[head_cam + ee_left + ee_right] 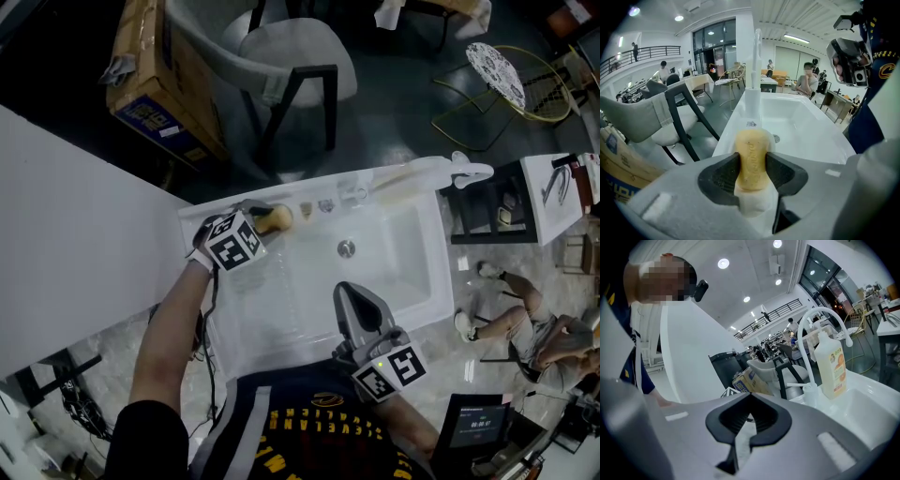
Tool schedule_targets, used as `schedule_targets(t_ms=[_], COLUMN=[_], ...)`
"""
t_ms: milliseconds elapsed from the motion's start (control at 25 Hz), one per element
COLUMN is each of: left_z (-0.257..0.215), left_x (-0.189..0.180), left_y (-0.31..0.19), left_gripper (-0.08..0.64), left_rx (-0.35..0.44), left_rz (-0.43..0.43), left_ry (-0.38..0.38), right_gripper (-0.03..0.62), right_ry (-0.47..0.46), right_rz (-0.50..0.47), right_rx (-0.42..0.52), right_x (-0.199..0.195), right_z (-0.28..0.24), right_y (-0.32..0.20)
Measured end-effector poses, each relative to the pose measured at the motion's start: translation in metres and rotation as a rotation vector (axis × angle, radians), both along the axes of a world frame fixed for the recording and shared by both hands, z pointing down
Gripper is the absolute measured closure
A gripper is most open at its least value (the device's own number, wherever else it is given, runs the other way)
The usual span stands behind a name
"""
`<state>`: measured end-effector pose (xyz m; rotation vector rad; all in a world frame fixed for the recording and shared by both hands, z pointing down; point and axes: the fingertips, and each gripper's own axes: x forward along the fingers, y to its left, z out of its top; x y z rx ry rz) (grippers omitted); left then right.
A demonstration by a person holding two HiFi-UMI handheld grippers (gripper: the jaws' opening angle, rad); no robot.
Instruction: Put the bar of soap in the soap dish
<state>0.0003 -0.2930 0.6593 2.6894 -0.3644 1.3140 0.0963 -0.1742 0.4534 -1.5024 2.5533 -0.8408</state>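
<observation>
My left gripper (264, 221) is shut on a yellow bar of soap (278, 218) above the back left corner of the white sink (417, 281). In the left gripper view the soap (752, 161) stands on edge between the dark pads (721, 176), pointing along the sink's rim (729, 136). A few small clear items (339, 198) sit on the back rim; I cannot tell which is the soap dish. My right gripper (350, 298) hovers over the sink's front edge, shut and empty (749, 401).
A white faucet (461, 171) and a soap bottle (831, 363) stand at the sink's back right. The drain (346, 248) is mid-basin. A white panel (66, 244) lies to the left. A grey chair (291, 52) and a cardboard box (155, 89) stand behind the sink.
</observation>
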Motion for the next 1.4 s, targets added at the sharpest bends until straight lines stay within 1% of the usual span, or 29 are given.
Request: schedule_targets(t_ms=[440, 720, 920, 1160, 1280, 1400], left_z=[0.003, 0.003, -0.004, -0.026, -0.039, -0.057], left_x=[0.001, 0.001, -0.001, -0.005, -0.004, -0.002], left_y=[-0.001, -0.001, -0.002, 0.001, 0.006, 0.01], left_gripper=[0.376, 0.371, 0.36, 0.357, 0.357, 0.357], left_rx=[-0.021, -0.013, 0.012, 0.058, 0.07, 0.09], left_rz=[0.063, 0.067, 0.034, 0.003, -0.021, -0.05], left_ry=[-0.061, -0.079, -0.052, -0.018, 0.018, 0.074], right_gripper=[0.589, 0.589, 0.589, 0.589, 0.589, 0.589], right_ry=[0.001, -0.002, -0.008, -0.007, -0.007, -0.008], right_rz=[0.009, 0.019, 0.025, 0.024, 0.022, 0.018], right_rx=[0.01, 0.016, 0.021, 0.036, 0.042, 0.052], right_x=[0.002, 0.004, 0.007, 0.008, 0.009, 0.01], right_z=[-0.005, -0.008, -0.01, -0.015, -0.018, -0.021], right_y=[0.007, 0.01, 0.013, 0.017, 0.019, 0.02])
